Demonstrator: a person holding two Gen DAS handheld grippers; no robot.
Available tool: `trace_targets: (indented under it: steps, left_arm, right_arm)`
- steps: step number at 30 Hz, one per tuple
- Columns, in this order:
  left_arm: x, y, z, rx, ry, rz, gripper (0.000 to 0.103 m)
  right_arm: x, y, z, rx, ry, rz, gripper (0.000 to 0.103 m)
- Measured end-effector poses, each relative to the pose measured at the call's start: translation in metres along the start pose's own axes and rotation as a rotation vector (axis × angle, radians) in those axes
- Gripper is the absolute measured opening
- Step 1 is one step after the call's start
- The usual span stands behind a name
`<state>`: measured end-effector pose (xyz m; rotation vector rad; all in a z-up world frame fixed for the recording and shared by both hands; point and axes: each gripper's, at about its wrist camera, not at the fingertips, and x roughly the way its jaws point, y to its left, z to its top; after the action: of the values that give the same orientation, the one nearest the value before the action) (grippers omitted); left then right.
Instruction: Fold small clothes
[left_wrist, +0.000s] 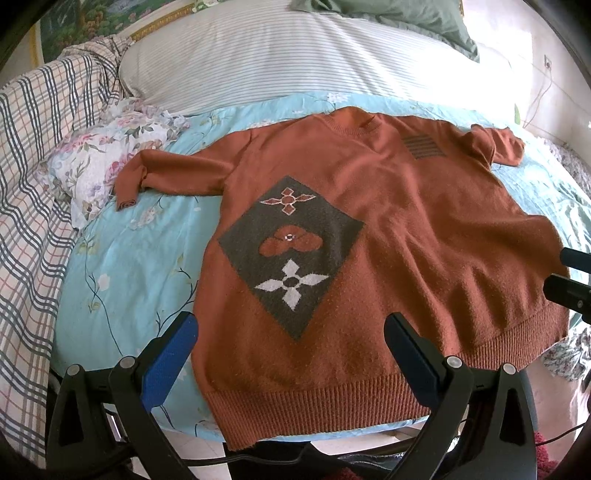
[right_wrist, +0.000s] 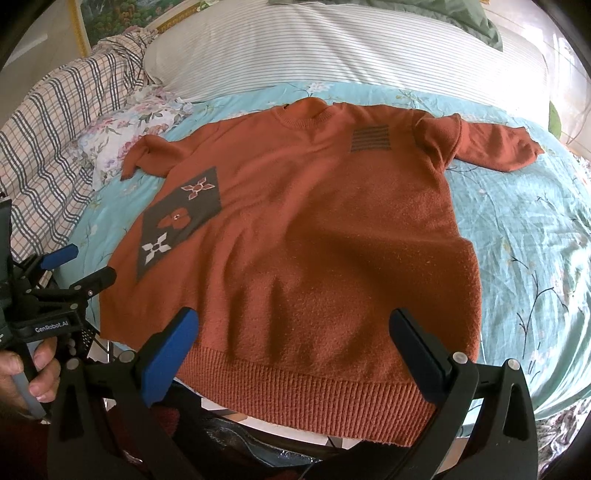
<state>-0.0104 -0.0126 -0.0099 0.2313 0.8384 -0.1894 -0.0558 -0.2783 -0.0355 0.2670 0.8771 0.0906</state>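
An orange knit sweater (left_wrist: 369, 206) lies flat and face up on the bed, sleeves spread out, with a dark diamond flower patch (left_wrist: 291, 247) on its left half. Its ribbed hem (right_wrist: 314, 391) hangs a little over the bed's near edge. My left gripper (left_wrist: 290, 319) stands open over the hem's left part, nothing between its fingers. My right gripper (right_wrist: 293, 315) is open above the hem's right part, also empty. The left gripper (right_wrist: 94, 261) shows open at the sweater's left side, and the right gripper (left_wrist: 554, 267) at its right side.
The sweater rests on a light blue floral sheet (left_wrist: 129, 266). A floral cloth (left_wrist: 107, 155) and a plaid blanket (left_wrist: 33, 184) lie to the left. A striped white pillow (right_wrist: 332, 48) and a green cushion (left_wrist: 424, 22) sit behind. A hand (right_wrist: 22, 373) holds the left gripper.
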Motion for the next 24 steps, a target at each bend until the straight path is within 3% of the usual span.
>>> trace_targets:
  steps: [24]
  left_arm:
    - [-0.0006, -0.0030, -0.0026, -0.002, 0.004, -0.009, 0.101]
  right_arm:
    - [-0.0015, 0.0036, 0.0001, 0.005, 0.002, 0.011, 0.103]
